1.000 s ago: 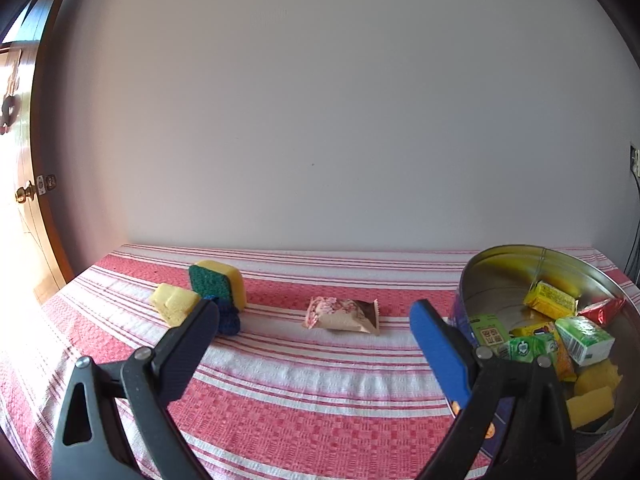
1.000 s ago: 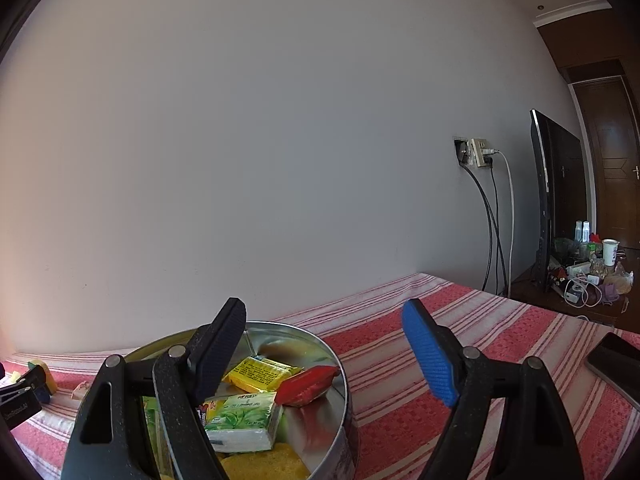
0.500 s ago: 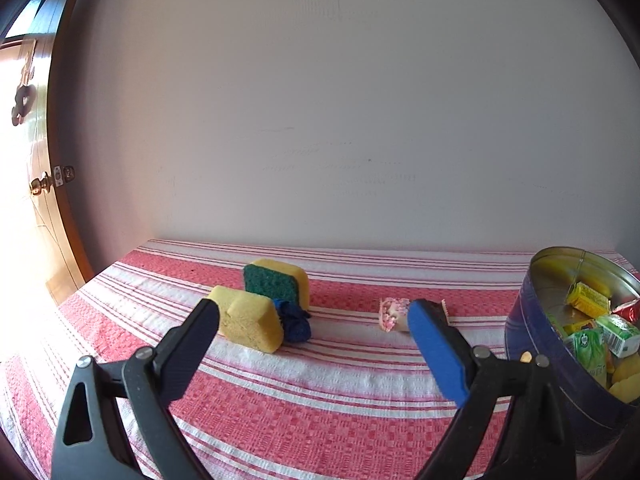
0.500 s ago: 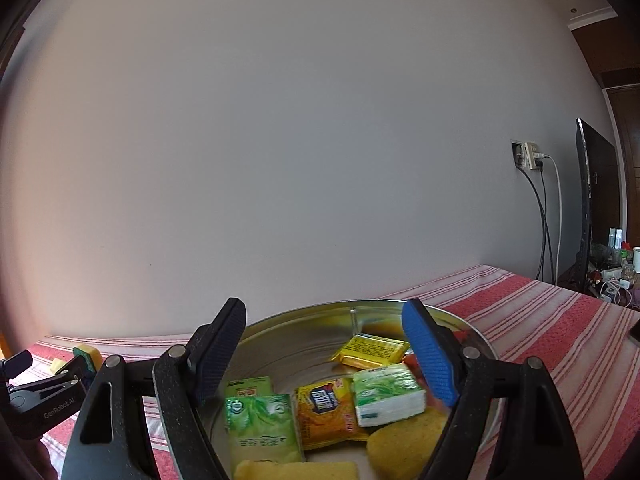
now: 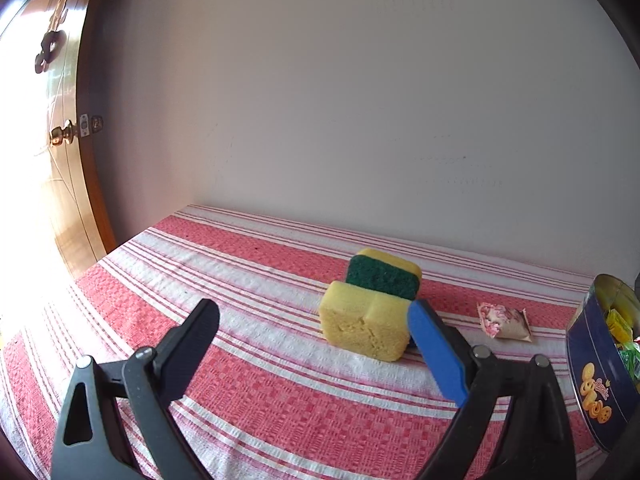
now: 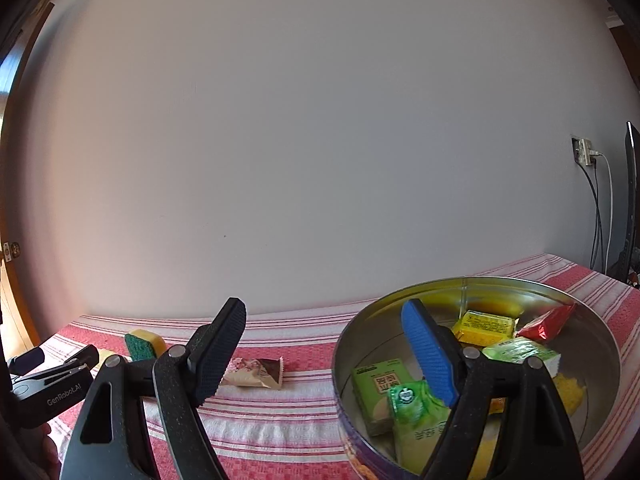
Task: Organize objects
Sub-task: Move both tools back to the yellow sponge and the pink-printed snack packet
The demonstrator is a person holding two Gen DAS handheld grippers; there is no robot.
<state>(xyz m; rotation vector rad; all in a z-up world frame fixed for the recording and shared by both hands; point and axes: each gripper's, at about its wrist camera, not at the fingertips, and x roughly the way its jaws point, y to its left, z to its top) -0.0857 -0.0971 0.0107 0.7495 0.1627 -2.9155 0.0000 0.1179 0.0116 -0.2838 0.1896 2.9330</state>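
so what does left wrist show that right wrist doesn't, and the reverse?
Left wrist only: the door knob, the plain yellow sponge's full front face, and the tin's printed blue outside.

Right wrist only: the tin's contents, including green packets, a yellow packet and a red wrapper; the wall socket; the left gripper itself.

Both: the green-topped sponge, pink snack wrapper, striped cloth.

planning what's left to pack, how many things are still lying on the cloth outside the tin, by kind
sponges: 2, the plain yellow sponge and the green-faced sponge
snack packet: 1
total: 3 in view
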